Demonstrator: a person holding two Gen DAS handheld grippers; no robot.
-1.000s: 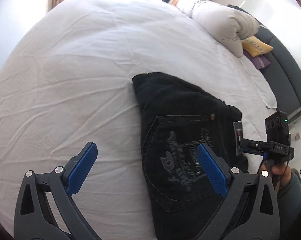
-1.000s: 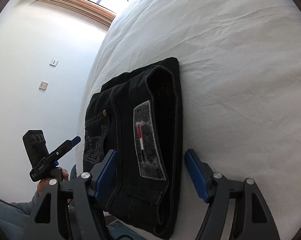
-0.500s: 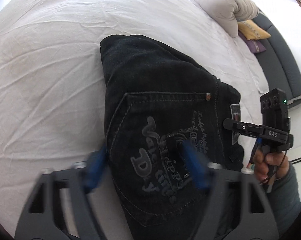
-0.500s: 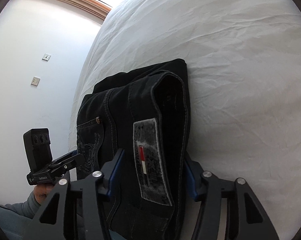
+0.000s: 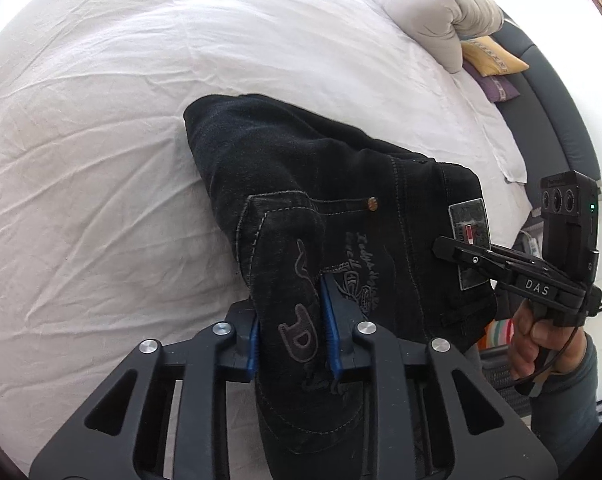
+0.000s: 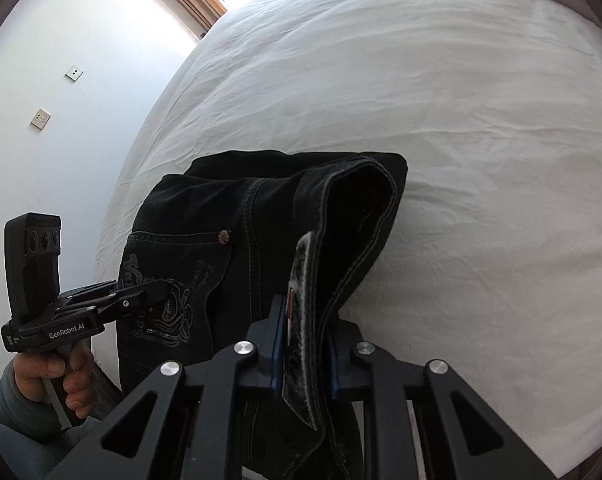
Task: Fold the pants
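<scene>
Pants [image 5: 341, 184]: black jeans, folded small, lying on the white bed, in the middle of both views; near edge bunched up and pinched in two spots.
Back pocket [image 5: 301, 280]: grey stitched letters on it, lower middle of the left wrist view; squeezed into a ridge.
Rivet [image 5: 373, 203]: small, copper, at the pocket's top corner.
Waist patch [image 6: 301, 320]: grey with a red stripe, lower middle of the right wrist view; standing on edge.
Left gripper [image 5: 291, 332]: bottom middle of the left wrist view; jaws just closing, blue pads now clamped tight on the pocket ridge. Also seen at lower left of the right wrist view, tips on the pocket.
Right gripper [image 6: 303, 352]: bottom middle of the right wrist view; jaws just closing, now clamped tight on the waistband by the patch. Also seen at right of the left wrist view, tips at the patch.
Right hand [image 5: 529, 340]: lower right of the left wrist view, wrapped around the handle; grey sleeve below.
Left hand [image 6: 53, 376]: lower left of the right wrist view, wrapped around the handle.
Bed [image 5: 141, 120]: white wrinkled sheet, under the pants.
Pillow [image 5: 429, 12]: white, upper right of the left wrist view.
Small cushions [image 5: 493, 60]: yellow one on a purple one, just beside the pillow.
Headboard [image 5: 557, 112]: dark grey, right edge.
Wall [image 6: 61, 40]: white, upper left of the right wrist view, two wall plates on it.
</scene>
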